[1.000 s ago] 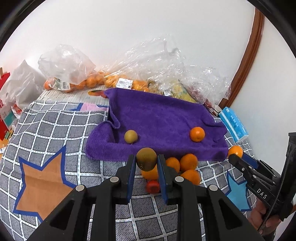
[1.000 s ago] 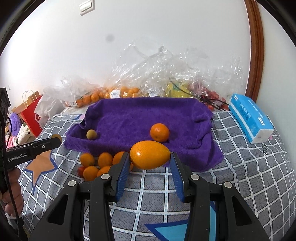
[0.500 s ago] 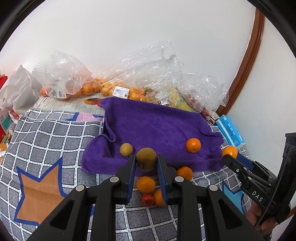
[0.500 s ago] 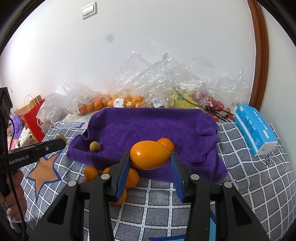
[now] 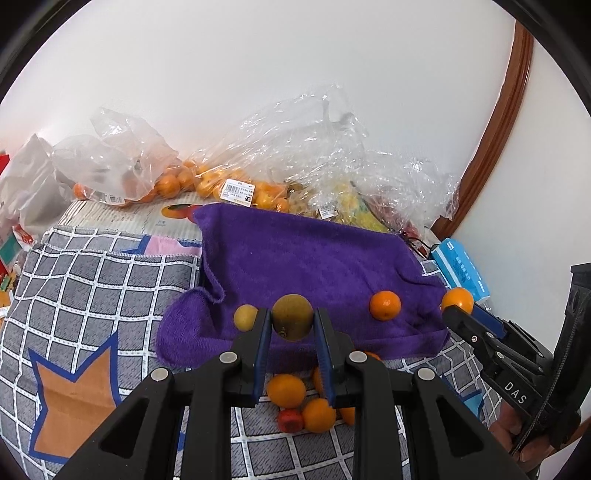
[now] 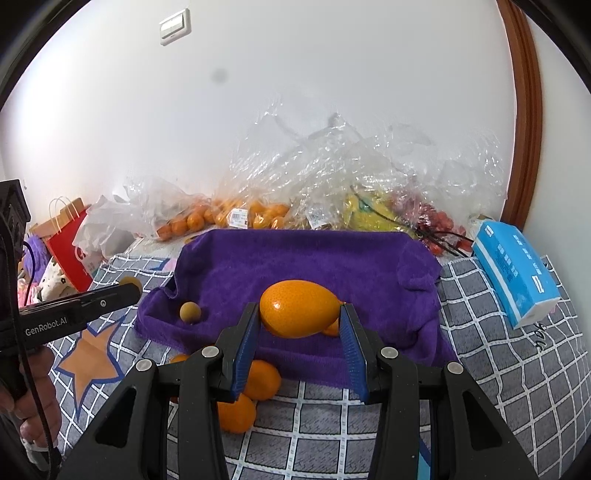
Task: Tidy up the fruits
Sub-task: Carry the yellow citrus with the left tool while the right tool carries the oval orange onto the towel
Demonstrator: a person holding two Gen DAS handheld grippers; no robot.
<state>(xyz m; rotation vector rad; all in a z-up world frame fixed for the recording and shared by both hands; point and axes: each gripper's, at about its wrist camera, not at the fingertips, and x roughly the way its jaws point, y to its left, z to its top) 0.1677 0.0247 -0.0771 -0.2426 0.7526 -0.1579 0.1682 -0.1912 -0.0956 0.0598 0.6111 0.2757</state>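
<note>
A plain white wall (image 6: 332, 110) rises ahead — a light switch (image 6: 176, 26) upper left, brown wooden trim (image 6: 526, 110) curving on the right.

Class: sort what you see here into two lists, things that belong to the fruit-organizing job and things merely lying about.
Job:
- brown-green fruit in left gripper
- large orange in right gripper
- purple towel
- loose oranges

Lying about:
- blue tissue pack
- red paper bag
- wall switch

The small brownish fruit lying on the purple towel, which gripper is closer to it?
Left. The left gripper hangs right beside the small brownish fruit; the right gripper is farther off to its right.
</note>
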